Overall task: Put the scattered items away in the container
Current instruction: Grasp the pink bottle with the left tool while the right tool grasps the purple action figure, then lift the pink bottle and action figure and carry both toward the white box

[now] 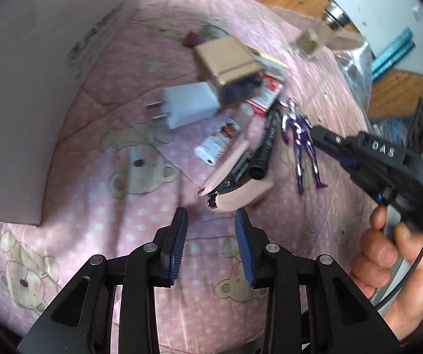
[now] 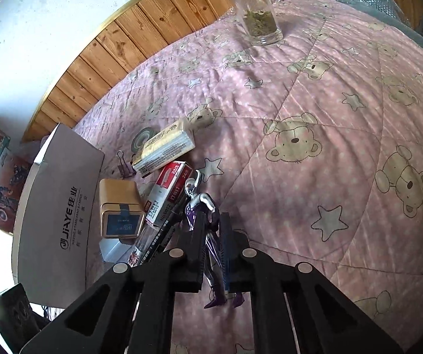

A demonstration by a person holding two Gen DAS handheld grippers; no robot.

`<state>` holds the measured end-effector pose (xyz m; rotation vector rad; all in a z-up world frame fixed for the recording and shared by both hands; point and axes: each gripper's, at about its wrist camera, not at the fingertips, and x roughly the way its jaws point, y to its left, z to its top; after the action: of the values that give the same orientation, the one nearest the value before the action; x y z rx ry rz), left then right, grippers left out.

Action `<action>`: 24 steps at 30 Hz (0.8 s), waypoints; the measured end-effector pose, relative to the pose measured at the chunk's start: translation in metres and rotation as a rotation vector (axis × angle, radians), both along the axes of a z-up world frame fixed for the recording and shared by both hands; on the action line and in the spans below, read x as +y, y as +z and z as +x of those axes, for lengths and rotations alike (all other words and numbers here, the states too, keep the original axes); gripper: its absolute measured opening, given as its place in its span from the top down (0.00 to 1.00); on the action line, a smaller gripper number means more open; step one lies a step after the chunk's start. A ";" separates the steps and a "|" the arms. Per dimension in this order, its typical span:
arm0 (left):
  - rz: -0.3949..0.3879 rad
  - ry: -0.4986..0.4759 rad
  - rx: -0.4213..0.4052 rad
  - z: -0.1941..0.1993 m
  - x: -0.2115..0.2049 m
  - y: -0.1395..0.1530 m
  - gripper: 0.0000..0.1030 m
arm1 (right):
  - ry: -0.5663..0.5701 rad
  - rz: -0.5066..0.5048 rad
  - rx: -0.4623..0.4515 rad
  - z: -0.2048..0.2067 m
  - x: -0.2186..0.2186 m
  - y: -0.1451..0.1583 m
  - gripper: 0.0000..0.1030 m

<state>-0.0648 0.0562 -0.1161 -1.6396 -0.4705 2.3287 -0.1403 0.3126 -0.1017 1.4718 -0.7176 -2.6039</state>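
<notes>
Scattered items lie on a pink bear-print quilt (image 2: 314, 94). My right gripper (image 2: 211, 221) is shut on a purple and silver toy figure (image 2: 199, 206), also seen in the left wrist view (image 1: 300, 135). My left gripper (image 1: 211, 215) is open and empty, just in front of a pink hole punch (image 1: 235, 188). Near it lie a black marker (image 1: 266, 144), a small white tube (image 1: 217, 141), a white charger (image 1: 188, 104), a gold box (image 1: 229, 65) and a red staple box (image 1: 266, 94). The grey cardboard container (image 2: 61, 206) stands at the left (image 1: 19, 112).
A glass jar with dried leaves (image 2: 255, 11) stands at the far side of the bed. A tissue pack (image 2: 164, 150), a binder clip (image 2: 126, 165) and a tape roll (image 2: 140, 140) lie beyond the boxes. A wooden headboard (image 2: 140, 32) runs along the wall.
</notes>
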 end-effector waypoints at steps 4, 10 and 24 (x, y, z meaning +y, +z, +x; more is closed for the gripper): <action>-0.168 -0.146 0.172 0.011 0.034 0.030 0.55 | -0.009 -0.022 -0.025 0.002 0.004 -0.007 0.71; -0.549 -0.393 0.390 0.020 0.094 0.015 0.52 | 0.015 -0.036 -0.046 0.002 0.002 -0.018 0.39; -0.170 -0.121 0.151 -0.024 0.017 0.008 0.65 | 0.008 -0.180 -0.074 0.006 0.016 -0.019 0.62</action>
<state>-0.0887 0.0728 -0.1083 -1.5004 -0.1418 2.4343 -0.1348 0.3282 -0.1208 1.5195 -0.9238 -2.4168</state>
